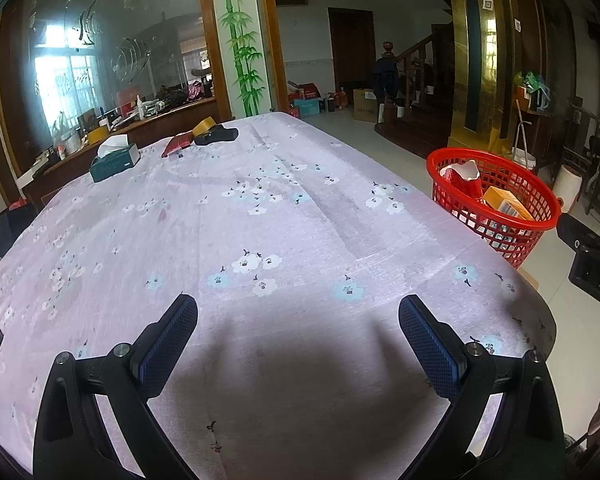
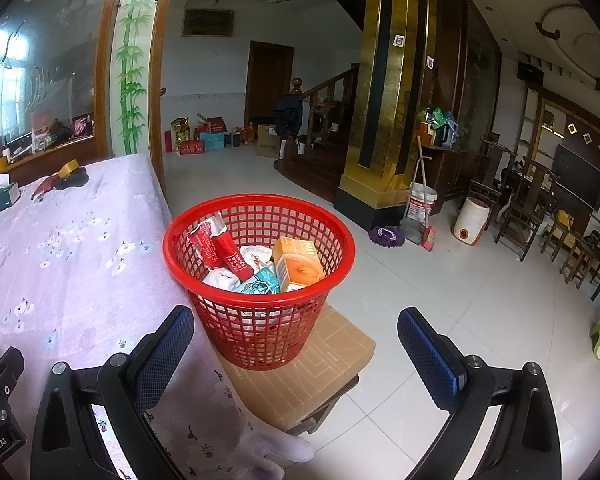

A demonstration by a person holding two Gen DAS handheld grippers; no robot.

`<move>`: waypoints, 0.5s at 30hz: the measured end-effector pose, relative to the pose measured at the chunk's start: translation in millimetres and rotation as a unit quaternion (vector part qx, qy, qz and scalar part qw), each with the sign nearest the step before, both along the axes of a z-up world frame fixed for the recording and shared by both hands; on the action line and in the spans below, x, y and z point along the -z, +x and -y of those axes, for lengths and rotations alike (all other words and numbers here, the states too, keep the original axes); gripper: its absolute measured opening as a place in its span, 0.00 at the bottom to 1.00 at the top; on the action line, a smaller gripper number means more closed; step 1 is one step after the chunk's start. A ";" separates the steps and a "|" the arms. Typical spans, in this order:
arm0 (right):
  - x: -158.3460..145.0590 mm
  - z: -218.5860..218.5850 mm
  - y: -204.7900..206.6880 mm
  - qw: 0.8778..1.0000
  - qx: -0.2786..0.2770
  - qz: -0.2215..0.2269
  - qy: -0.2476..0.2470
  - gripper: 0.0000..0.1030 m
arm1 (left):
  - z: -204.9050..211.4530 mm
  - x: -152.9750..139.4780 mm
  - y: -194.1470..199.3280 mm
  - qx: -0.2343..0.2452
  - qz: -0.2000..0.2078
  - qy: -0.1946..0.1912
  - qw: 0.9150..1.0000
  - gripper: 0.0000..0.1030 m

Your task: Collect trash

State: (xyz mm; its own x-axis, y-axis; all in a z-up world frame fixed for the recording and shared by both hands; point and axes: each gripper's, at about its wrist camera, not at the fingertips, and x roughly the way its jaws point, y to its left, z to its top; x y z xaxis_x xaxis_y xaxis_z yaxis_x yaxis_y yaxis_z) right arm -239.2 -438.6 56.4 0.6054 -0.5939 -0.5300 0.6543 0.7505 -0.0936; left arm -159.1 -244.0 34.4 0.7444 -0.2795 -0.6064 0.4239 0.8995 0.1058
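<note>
Both tools idle btwn picks, by my read. Left gripper (image 1: 298,320): jaws wide apart, nothing held, hovering over bare floral tablecloth (image 1: 260,220). Right gripper (image 2: 296,332): jaws wide apart too, empty, aimed at the red mesh basket (image 2: 260,320), which sits on a brown stool (image 2: 328,368) just off the table edge. Inside already: red packet (image 2: 220,248), orange box (image 2: 300,264), teal wrapper, white tissue.

Table looks nearly cleared; remaining bits at far end, 11 o'clock in left view: tissue box (image 1: 114,158), red wrapper (image 1: 178,144), tape roll (image 1: 204,126), dark item. Next likely: reach far across, pick the red wrapper if it's trash.
</note>
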 end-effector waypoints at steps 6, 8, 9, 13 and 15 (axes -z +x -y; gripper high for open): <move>-1.4 -2.3 1.4 1.000 -0.002 -0.003 -0.002 1.00 | -4.7 0.0 2.9 -0.001 -0.004 -0.005 1.000 0.97; -2.6 -2.1 2.7 1.000 -0.004 -0.003 -0.002 1.00 | -6.7 0.4 3.3 -0.003 -0.005 -0.007 1.000 0.97; -3.2 -2.5 4.0 1.000 -0.005 -0.003 -0.003 1.00 | -8.9 -0.1 5.4 -0.004 -0.006 -0.008 1.000 0.97; -9.8 -6.5 9.2 1.000 -0.016 0.001 -0.005 1.00 | -21.7 -3.1 13.7 -0.018 -0.012 -0.014 1.000 0.97; -16.5 -10.4 16.3 0.999 -0.032 0.004 -0.005 1.00 | -33.8 -6.5 20.7 -0.036 -0.011 -0.016 0.999 0.97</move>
